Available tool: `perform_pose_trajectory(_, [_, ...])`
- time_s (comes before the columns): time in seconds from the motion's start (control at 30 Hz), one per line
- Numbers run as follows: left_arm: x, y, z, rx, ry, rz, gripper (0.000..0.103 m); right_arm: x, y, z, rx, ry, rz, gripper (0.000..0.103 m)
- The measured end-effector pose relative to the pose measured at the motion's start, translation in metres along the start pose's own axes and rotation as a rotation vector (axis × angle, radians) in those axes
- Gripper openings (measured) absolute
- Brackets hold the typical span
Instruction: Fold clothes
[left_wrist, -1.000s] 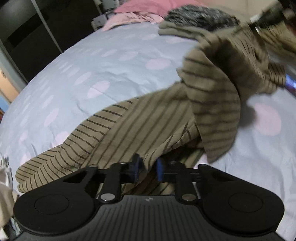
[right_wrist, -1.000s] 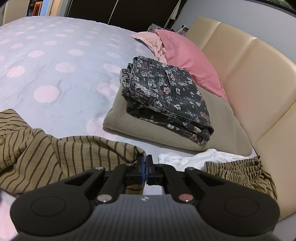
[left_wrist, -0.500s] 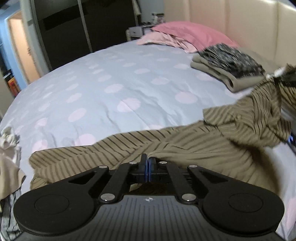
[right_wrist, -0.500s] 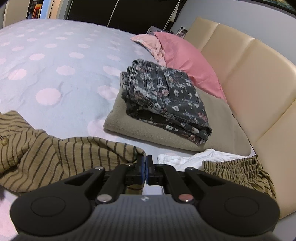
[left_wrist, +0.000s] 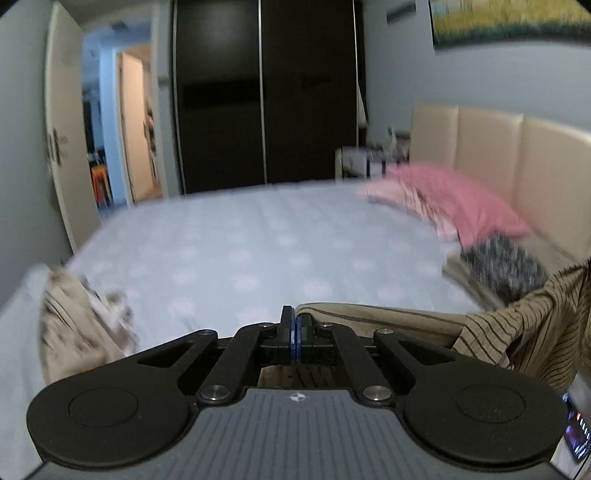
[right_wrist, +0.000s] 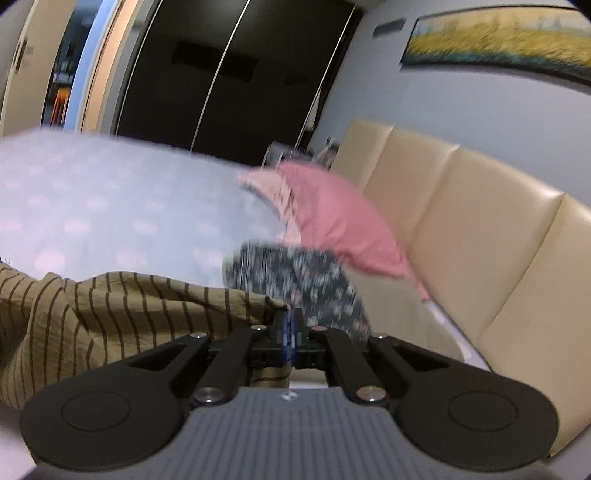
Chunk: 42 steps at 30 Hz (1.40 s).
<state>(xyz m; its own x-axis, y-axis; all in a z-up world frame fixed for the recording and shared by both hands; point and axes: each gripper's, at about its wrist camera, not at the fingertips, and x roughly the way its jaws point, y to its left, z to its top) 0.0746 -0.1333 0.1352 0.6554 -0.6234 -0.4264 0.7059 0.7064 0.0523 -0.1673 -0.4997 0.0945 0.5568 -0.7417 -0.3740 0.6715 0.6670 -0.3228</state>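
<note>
Clothing heap (left_wrist: 79, 317), crumpled, far left on the dotted bedspread (left_wrist: 258, 251). My left gripper (left_wrist: 295, 332): jaws pinched on the striped shirt (left_wrist: 524, 332), which stretches rightward off the bed. My right gripper (right_wrist: 290, 328): jaws clamped on the same shirt's other edge. Behind it, floral folded garment (right_wrist: 314, 284) on a beige one, pink pillow (right_wrist: 332, 218), cream headboard (right_wrist: 480, 221). Views blurred.

Both wrist views, somewhat blurred, face across the bed (left_wrist: 258, 251) toward the wardrobe (right_wrist: 229, 81).
</note>
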Motion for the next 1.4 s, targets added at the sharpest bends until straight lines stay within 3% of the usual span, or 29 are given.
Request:
perform_pose_trajectory(0.17, [-0.071,0.013,0.054,-0.015,-0.183,0.046,0.000,-0.056,-0.010,0.052,0.021,-0.165,0.001,0.001])
perform_pose_trajectory(0.43, [-0.204,0.024,0.131,-0.057,-0.488,0.079,0.000,-0.179,-0.044,0.137,0.075,-0.498,-0.055,0.001])
perform_pose_trajectory(0.67, [-0.311,0.020,0.156,-0.068,-0.731,0.038,0.000,-0.292,-0.082,0.174,0.151,-0.720,-0.071,0.001])
perform_pose_trajectory(0.8, [-0.347,0.018,0.160,-0.051,-0.809,0.027,0.000,-0.340,-0.093,0.175,0.189,-0.825,-0.086,0.001])
perform_pose_trajectory(1.0, [-0.368,0.022,0.166,-0.076,-0.863,-0.010,0.000,-0.375,-0.104,0.173,0.272,-0.934,-0.094,0.001])
perform_pose_trajectory(1.1, [-0.368,0.024,0.170,-0.085,-0.839,-0.024,0.000,-0.381,-0.108,0.176,0.313,-0.974,-0.101,0.001])
perform_pose_trajectory(1.23, [-0.338,0.033,0.173,-0.082,-0.745,-0.001,0.000,-0.359,-0.099,0.186,0.318,-0.951,-0.070,0.001])
perform_pose_trajectory(1.4, [-0.259,0.054,0.165,-0.101,-0.550,0.030,0.000,-0.285,-0.069,0.193,0.279,-0.794,0.005,0.001])
